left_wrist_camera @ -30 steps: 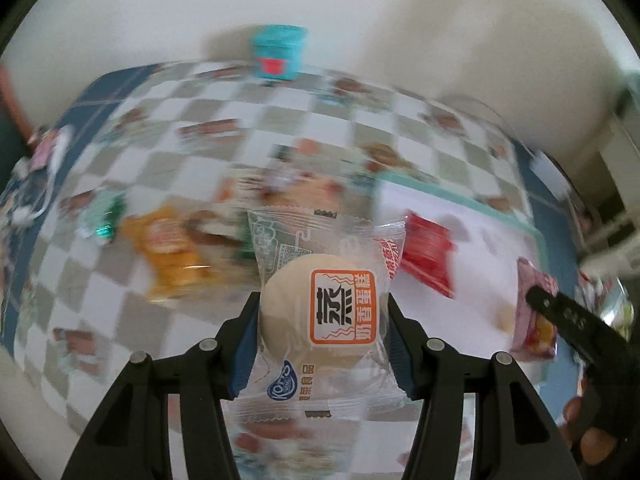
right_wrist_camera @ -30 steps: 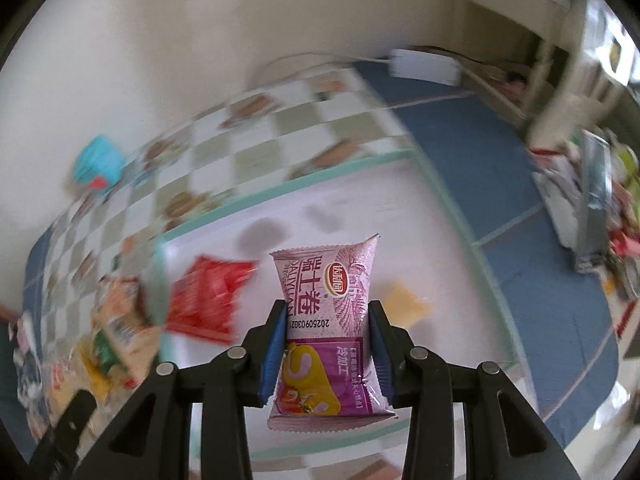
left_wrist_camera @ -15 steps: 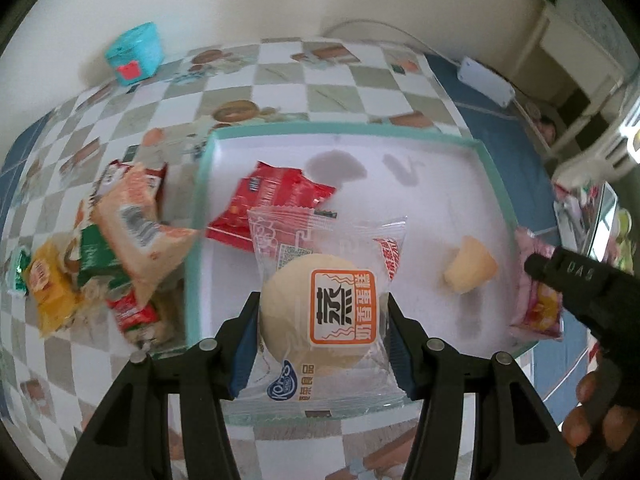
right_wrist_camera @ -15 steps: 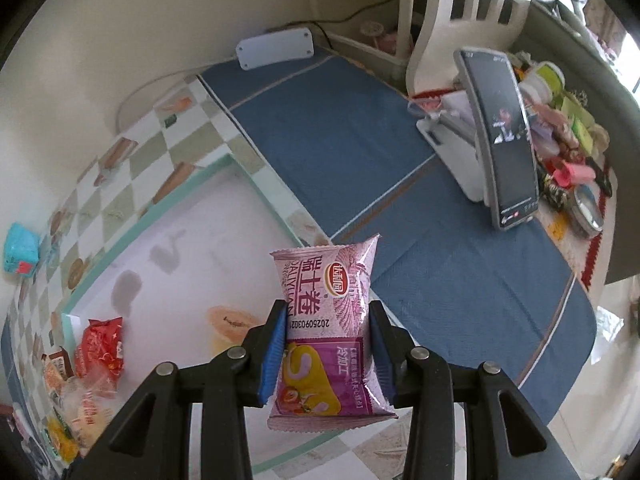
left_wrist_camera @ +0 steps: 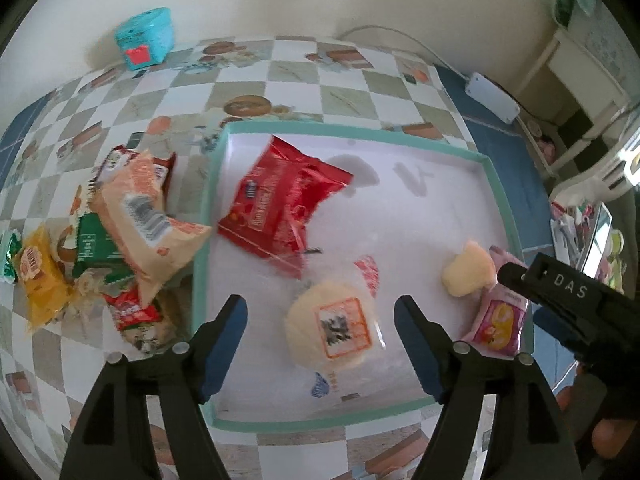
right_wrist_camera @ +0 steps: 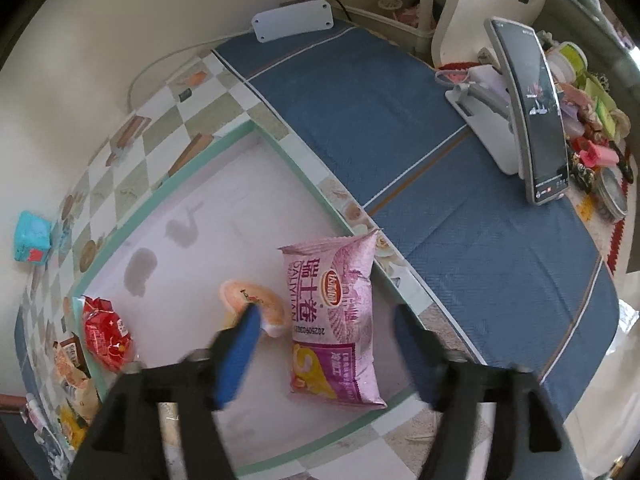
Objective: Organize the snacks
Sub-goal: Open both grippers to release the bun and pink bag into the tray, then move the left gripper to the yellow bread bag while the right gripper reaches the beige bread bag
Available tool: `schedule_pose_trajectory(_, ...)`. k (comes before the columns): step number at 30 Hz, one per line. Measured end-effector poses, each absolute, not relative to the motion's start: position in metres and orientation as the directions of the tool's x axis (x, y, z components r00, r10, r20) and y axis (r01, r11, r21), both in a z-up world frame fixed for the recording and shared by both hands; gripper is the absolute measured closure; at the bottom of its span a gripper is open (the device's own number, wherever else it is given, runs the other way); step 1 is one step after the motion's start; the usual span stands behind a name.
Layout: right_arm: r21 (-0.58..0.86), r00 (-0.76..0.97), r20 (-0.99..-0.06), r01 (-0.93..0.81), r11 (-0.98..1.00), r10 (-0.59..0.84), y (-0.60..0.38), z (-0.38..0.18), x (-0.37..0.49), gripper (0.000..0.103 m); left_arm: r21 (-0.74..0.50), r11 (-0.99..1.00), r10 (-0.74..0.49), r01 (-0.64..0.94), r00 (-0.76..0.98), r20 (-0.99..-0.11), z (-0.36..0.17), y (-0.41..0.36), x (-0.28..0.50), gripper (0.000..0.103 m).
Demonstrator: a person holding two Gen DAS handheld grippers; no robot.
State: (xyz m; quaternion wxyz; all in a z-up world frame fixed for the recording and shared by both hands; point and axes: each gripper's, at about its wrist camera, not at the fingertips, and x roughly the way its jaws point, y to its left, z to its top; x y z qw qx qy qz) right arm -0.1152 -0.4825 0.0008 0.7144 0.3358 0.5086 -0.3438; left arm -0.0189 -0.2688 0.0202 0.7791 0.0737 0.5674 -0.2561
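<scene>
The wrapped steamed bun (left_wrist_camera: 334, 330) lay on the white floor of the teal-rimmed tray (left_wrist_camera: 208, 216), near its front wall, between the spread blue pads of the left gripper (left_wrist_camera: 320, 344) but clear of both; those jaws were opening and pinched nothing. The pink wafer packet (right_wrist_camera: 334, 320) lay in the same tray close to its right rim, one corner seeming to ride up on the rim, with the right gripper (right_wrist_camera: 322, 354) above it, its jaws opening too and nothing pressed between them. A small yellow cake (left_wrist_camera: 468, 268) sat just beside the pink packet, and a red packet (left_wrist_camera: 280, 204) lay further back.

The likeliest trouble looked to be the pink packet: propped against the rim, it could have tipped over the edge onto the blue cloth (right_wrist_camera: 460, 200) if a finger brushed it on the way out. The left pads stood low around the bun, so a sideways exit could have dragged its loose clear wrapper toward the front wall. Outside the tray's left wall a pile of snacks (left_wrist_camera: 132, 216) leaned against the rim, the orange packet overlapping it; a careless reach there risked scattering the heap or knocking one back out.
</scene>
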Motion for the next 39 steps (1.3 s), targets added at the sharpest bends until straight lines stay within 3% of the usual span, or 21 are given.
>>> schedule_pose_trajectory(3,0.14,0.255,-0.957,0.822,0.552,-0.137,-0.477,0.0,-0.11,0.011,-0.185,0.883,-0.313,0.431,0.249,-0.916,0.025,-0.254,-0.009,0.01)
schedule_pose_trajectory(6,0.119,0.256,-0.954,0.802,0.586,-0.157,-0.466,0.003,-0.102,0.0,-0.186,0.913,-0.297,0.363,0.279,-0.913,0.029,-0.235,0.002,0.009)
schedule_pose_trajectory(20,0.088,0.355,-0.912,0.658,0.748,-0.205,-0.398,0.034,-0.063,0.0,-0.065,0.998,-0.059,-0.013,0.268,-0.962,0.013,-0.132,0.042,0.007)
schedule_pose_trajectory(30,0.191,0.455,-0.89,0.422,0.886,-0.025,-0.304,0.041,-0.028,0.0,-0.056,0.985,-0.001,-0.166,0.314,-0.95,0.025,-0.056,0.063,0.007)
schedule_pose_trajectory(39,0.228,0.465,-0.884,0.362,0.904,0.037,-0.26,0.035,-0.014,0.0,-0.064,0.949,0.045,-0.309,0.331,-0.943,0.029,0.014,0.074,0.007)
